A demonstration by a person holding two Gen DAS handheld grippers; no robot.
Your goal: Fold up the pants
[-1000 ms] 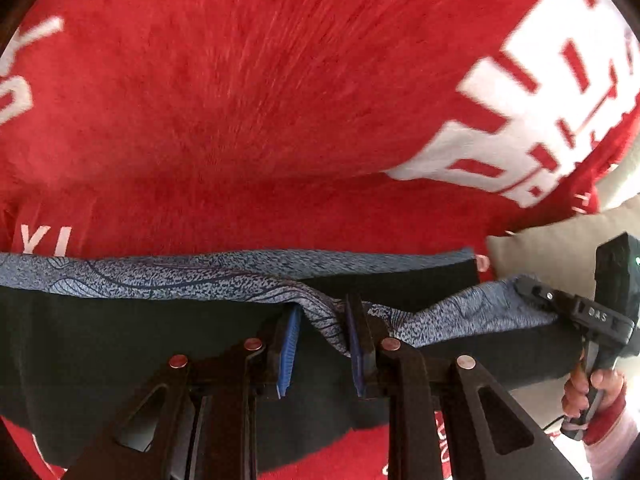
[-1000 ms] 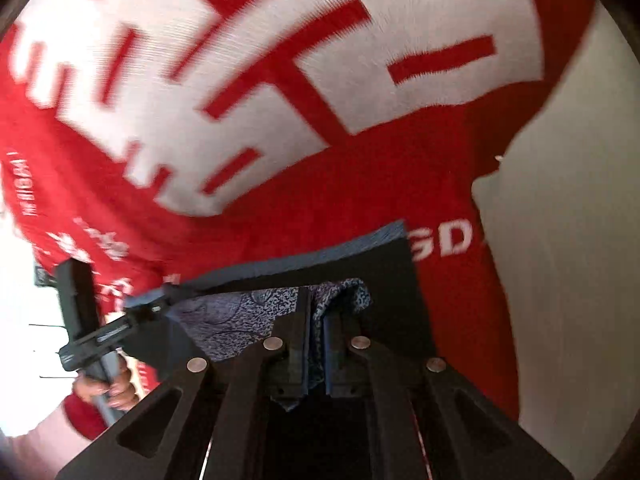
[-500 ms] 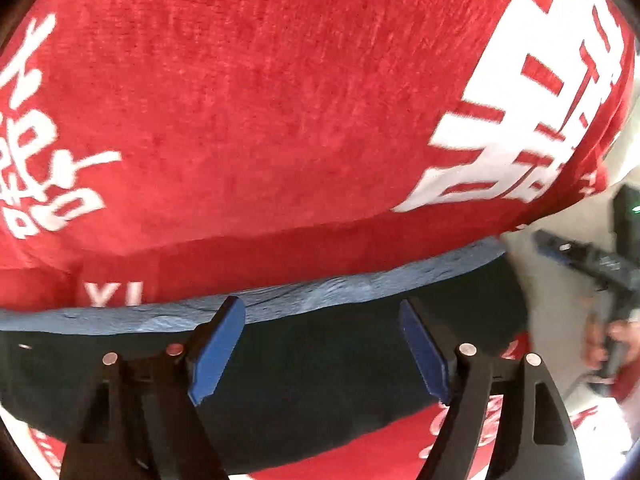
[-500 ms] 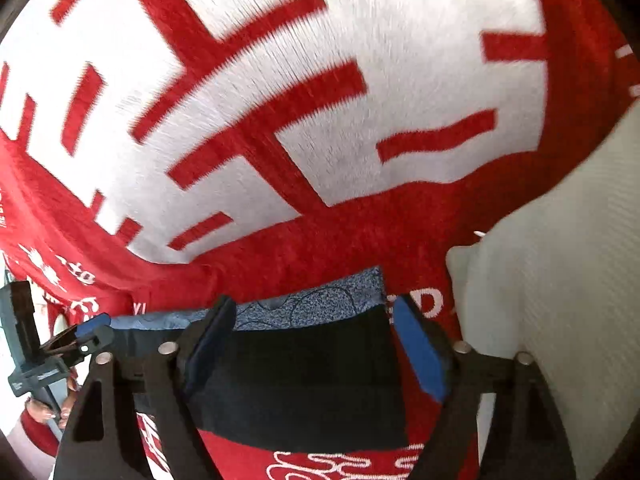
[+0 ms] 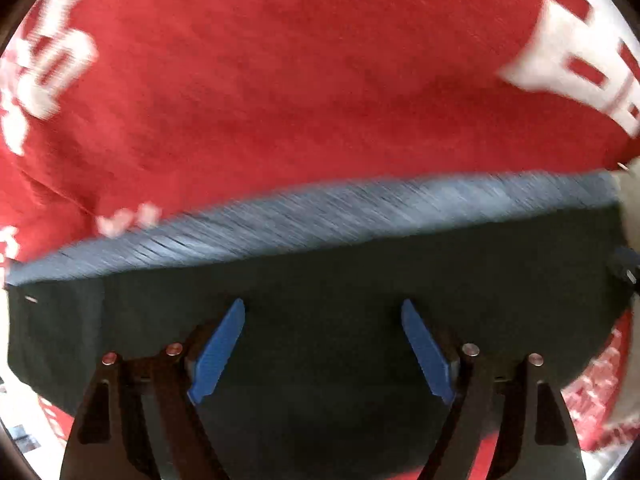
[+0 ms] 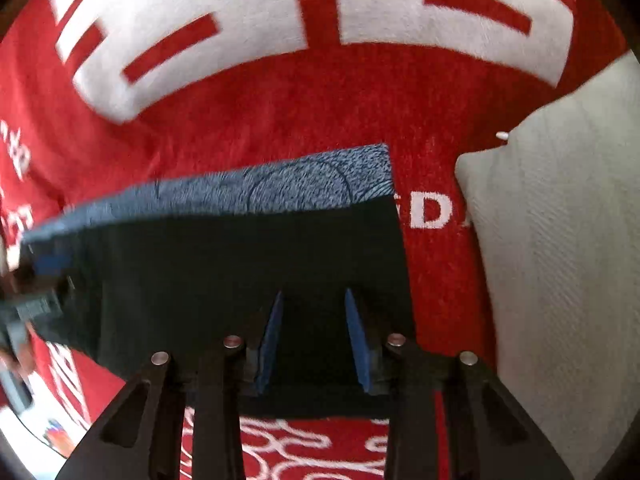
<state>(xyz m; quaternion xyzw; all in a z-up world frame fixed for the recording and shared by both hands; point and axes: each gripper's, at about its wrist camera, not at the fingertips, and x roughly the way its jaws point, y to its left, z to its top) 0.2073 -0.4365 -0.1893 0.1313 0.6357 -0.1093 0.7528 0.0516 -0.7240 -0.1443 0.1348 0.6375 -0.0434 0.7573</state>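
At the bottom of the left wrist view, the left gripper [image 5: 322, 354] stands spread wide, pinching nothing. The right gripper [image 6: 312, 340], jaws just closing, holds nothing. Beyond lie the folded dark pants with a blue patterned band [image 6: 240, 256], mid-frame on the red plush blanket with white lettering [image 5: 300, 80].

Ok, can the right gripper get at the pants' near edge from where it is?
Probably yes: the right gripper sits directly over the dark pants, jaws partly apart after just closing in, nothing clamped. The cushion lies off to the side.

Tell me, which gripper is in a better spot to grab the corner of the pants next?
Right. The right gripper hangs beside the pants' side edge and corner; the left gripper sits over the middle.
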